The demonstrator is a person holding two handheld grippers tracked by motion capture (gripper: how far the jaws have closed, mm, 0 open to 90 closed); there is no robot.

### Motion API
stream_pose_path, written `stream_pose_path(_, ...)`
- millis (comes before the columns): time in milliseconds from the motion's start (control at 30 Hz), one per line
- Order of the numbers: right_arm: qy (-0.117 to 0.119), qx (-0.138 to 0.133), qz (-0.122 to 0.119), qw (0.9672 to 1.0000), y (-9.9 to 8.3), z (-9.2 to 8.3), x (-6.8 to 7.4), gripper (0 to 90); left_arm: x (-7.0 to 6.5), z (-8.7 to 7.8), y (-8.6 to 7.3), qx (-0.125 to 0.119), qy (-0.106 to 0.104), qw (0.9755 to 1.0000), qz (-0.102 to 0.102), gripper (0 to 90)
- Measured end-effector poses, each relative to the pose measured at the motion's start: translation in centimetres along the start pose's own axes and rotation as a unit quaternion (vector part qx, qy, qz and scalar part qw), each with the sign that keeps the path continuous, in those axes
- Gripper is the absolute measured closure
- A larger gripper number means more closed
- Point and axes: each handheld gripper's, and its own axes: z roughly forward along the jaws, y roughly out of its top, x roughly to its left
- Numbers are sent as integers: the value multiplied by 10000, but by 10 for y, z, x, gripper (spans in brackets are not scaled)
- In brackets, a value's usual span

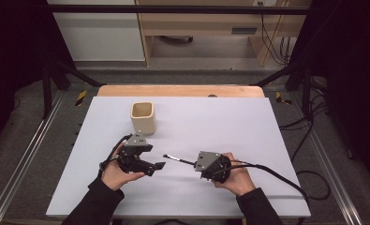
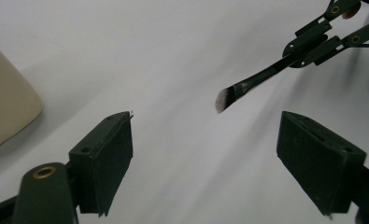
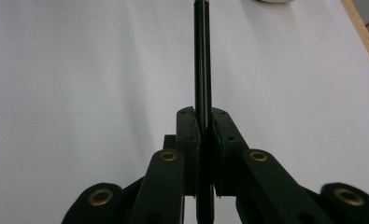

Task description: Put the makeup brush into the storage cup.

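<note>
Nearest, at about five o'clock on the white table point(image 1: 248, 122): right gripper point(image 1: 195, 163), clamped on the handle of a thin black makeup brush point(image 1: 179, 160). Handle pinched tight between the two black pads, as seen in the right gripper view point(image 3: 201, 60), running straight out ahead of the jaws. Bristle tip pointing toward nine o'clock, off the tabletop or barely above it; contact with the surface hard to tell.

At about seven o'clock: left gripper point(image 1: 160, 166), jaws spread wide, nothing between them. In the left gripper view, brush tip point(image 2: 224, 99) hanging in front of the gap, apart from both pads point(image 2: 108, 154). No grip here, no touch on anything.

Farther back, near eleven o'clock: cream square cup point(image 1: 142, 117), upright, mouth open, looking empty, well apart from the brush and just beyond the left gripper.

Progress, by the look of it: early to middle. Brush off the table and secured in the right jaws, so pick-up done. Left to do, most likely: either a handover into the wide-open left jaws, or a carry toward eleven o'clock and a drop into the cup, handle or bristles first unclear. Neither begun. Left jaws seemingly ready to receive.
</note>
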Motion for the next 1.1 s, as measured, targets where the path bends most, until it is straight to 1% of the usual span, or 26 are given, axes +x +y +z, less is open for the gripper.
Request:
stream_pose_path(67,7,-79,124,9999,-3,1,1,834,1,-1,-3,-59,-8,9999,-82,182)
stream_pose_path(100,-40,-112,209,9997,-4,2,1,834,1,-1,-5,-96,22,9999,-102,182)
stream_pose_path(133,-18,-128,195,9997,-6,2,1,834,2,-2,-6,-130,17,9998,-142,182)
stream_pose_path(167,-35,-156,228,9996,-7,2,1,834,2,-2,-8,-169,2,9997,-191,181)
stream_pose_path(300,-82,-286,393,9988,-11,2,1,834,1,-4,-15,-328,24,9991,-262,177)
stream_pose_path(367,-120,-342,460,9983,-13,1,1,834,1,-4,-18,-408,0,9986,-324,168)
stream_pose_path(433,-145,-405,543,9976,-15,0,2,834,1,-3,-21,-469,14,9983,-348,162)
stream_pose_path(467,-142,-420,551,9975,-16,0,2,834,1,-3,-22,-507,20,9979,-392,161)
stream_pose_path(500,-169,-461,590,9970,-16,0,2,833,1,-2,-23,-523,24,9978,-406,160)
stream_pose_path(567,-195,-458,635,9967,-17,-1,2,833,0,-2,-25,-598,53,9973,-434,156)
stream_pose_path(733,-275,-611,779,9947,-17,2,3,833,0,0,-26,-741,29,9962,-467,157)
stream_pose_path(867,-233,-720,857,9934,-16,3,2,833,0,0,-27,-842,-23,9952,-492,157)
stream_pose_path(933,-220,-780,882,9928,-16,3,2,833,0,-1,-27,-890,-7,9948,-495,158)
stream_pose_path(1100,-287,-960,1009,9898,-15,2,1,833,2,-3,-26,-1051,-26,9928,-575,158)
